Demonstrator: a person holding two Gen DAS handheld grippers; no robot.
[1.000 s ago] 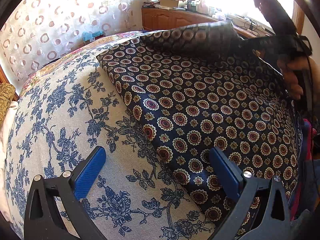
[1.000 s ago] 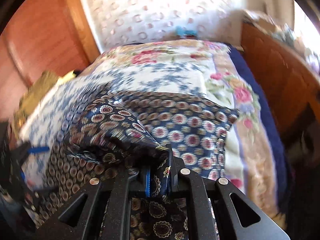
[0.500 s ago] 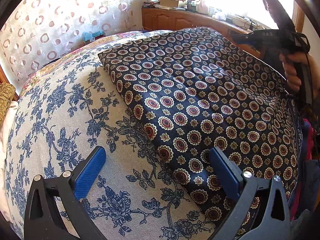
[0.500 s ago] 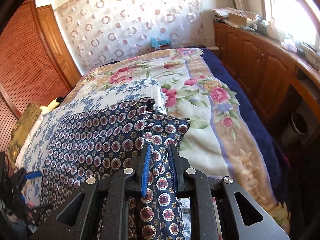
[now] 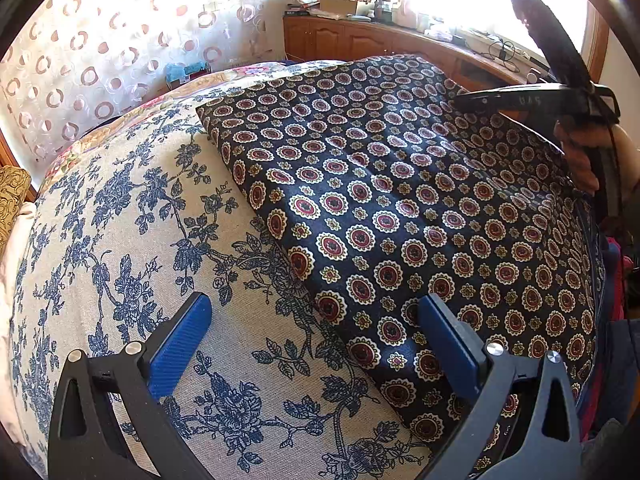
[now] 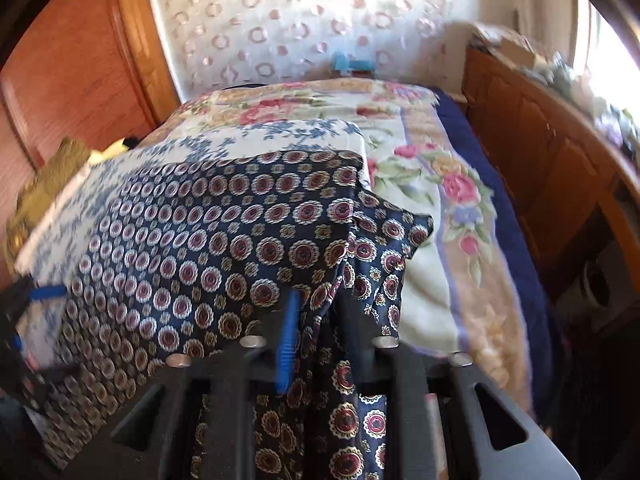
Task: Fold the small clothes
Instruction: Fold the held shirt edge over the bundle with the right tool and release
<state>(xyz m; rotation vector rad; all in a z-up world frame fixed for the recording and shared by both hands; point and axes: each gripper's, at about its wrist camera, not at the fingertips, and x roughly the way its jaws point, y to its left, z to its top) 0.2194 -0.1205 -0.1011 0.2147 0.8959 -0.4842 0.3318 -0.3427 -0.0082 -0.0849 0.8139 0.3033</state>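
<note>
A dark navy cloth (image 5: 400,208) with red and cream medallions lies spread on a blue-floral sheet (image 5: 120,240) on the bed. My left gripper (image 5: 316,340) is open and empty, low over the cloth's near left edge. My right gripper (image 6: 316,308) is shut on a bunched edge of the cloth (image 6: 224,248), which hangs down between its fingers. The right gripper also shows in the left wrist view (image 5: 560,92), at the cloth's far right side, held by a hand.
A flowered blanket (image 6: 440,200) covers the bed beyond the sheet. Wooden cabinets (image 6: 540,152) run along the right side under a bright window. A curtain with rings (image 5: 100,40) hangs behind. A wooden door (image 6: 68,80) and a gold cushion (image 5: 12,192) are at left.
The right gripper carried the lifted far part of the cloth back and down to the right, so the cloth now lies spread out. The left gripper has not moved.
</note>
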